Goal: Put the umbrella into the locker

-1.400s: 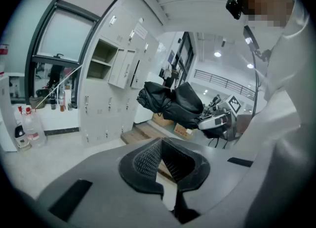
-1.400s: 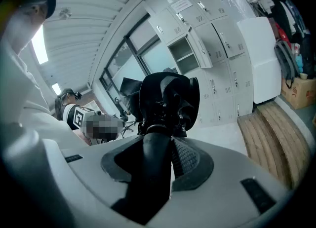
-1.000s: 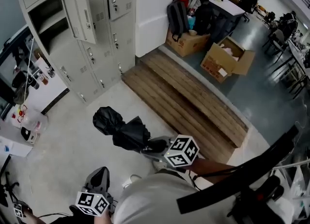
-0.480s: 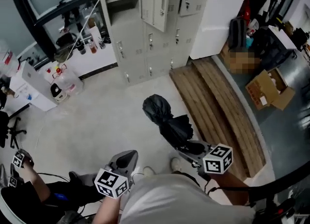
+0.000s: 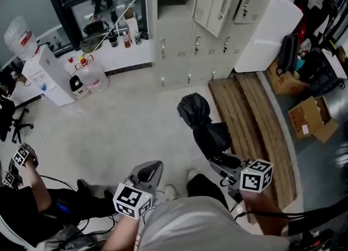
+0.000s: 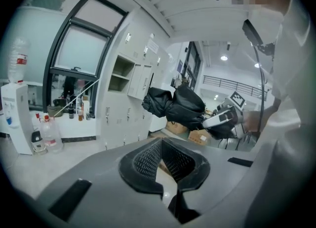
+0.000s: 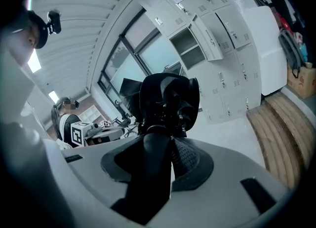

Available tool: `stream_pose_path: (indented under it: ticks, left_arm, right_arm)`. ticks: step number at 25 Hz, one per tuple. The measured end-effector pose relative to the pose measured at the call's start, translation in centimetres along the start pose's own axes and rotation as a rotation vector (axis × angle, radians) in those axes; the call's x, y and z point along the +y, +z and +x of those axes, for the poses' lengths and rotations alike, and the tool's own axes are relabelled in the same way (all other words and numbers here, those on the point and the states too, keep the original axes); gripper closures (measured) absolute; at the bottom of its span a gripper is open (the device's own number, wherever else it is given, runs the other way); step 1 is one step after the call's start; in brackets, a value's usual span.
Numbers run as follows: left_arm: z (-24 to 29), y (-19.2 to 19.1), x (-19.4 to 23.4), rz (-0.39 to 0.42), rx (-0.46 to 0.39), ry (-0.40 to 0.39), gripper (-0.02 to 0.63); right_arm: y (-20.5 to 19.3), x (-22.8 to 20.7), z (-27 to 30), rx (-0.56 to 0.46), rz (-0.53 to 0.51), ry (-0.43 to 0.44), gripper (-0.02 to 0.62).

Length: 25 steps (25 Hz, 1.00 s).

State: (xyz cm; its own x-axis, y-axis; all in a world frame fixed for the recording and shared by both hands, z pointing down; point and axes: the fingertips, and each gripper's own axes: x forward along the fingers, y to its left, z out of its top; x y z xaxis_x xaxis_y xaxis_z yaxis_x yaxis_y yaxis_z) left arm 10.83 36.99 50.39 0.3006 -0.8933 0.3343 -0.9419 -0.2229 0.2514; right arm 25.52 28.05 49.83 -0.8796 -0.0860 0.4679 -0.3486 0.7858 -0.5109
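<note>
The black folded umbrella (image 5: 204, 127) sticks out ahead of my right gripper (image 5: 222, 161), which is shut on its handle. In the right gripper view the umbrella (image 7: 168, 101) fills the middle, its handle clamped between the jaws of the right gripper (image 7: 165, 148). My left gripper (image 5: 148, 171) hangs low at the left, shut with nothing in it; its pads meet at the tip (image 6: 162, 145). The grey locker bank (image 5: 182, 49) stands ahead, with one compartment open (image 7: 190, 47) and its door (image 5: 213, 6) swung out. The umbrella (image 6: 174, 106) is still well short of it.
Wooden planks (image 5: 255, 130) lie on the floor at the right, beside a white cabinet (image 5: 269, 32) and cardboard boxes (image 5: 311, 117). A water dispenser (image 5: 51, 76) and a water jug (image 5: 89, 76) stand at the left. Another person's arm (image 5: 32, 182) is at the lower left.
The view has swung round so the lockers now stand straight ahead and closer. Both grippers moved forward with it; the umbrella stays in the right gripper.
</note>
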Motion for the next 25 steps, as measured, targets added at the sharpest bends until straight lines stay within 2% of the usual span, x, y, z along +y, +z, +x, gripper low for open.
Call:
stream_pose_path:
  ticks: [5,11,17,25]
  left_arm:
    - [1.1,1.3,3.3,0.014,-0.004,0.026,0.597]
    - [5.1,3.7,8.1,0.013,0.011,0.065,0.597]
    - [11.8,9.8,13.4,0.037,0.027,0.066,0.597]
    - [21.5,18.2,19.1,0.049,-0.04,0.061,0.597]
  right_arm:
    - [4.6,-1.1,2.9,-0.025,0.0,0.024,0.451]
    - [11.0,-5.4,7.5,-0.05,0.043,0.063,0.451]
    - [19.9,-10.7,12.2,-0.056,0.036,0.096,0.451]
    - [31.5,-17.0,16.1,-0.096,-0.024,0.113,0.451]
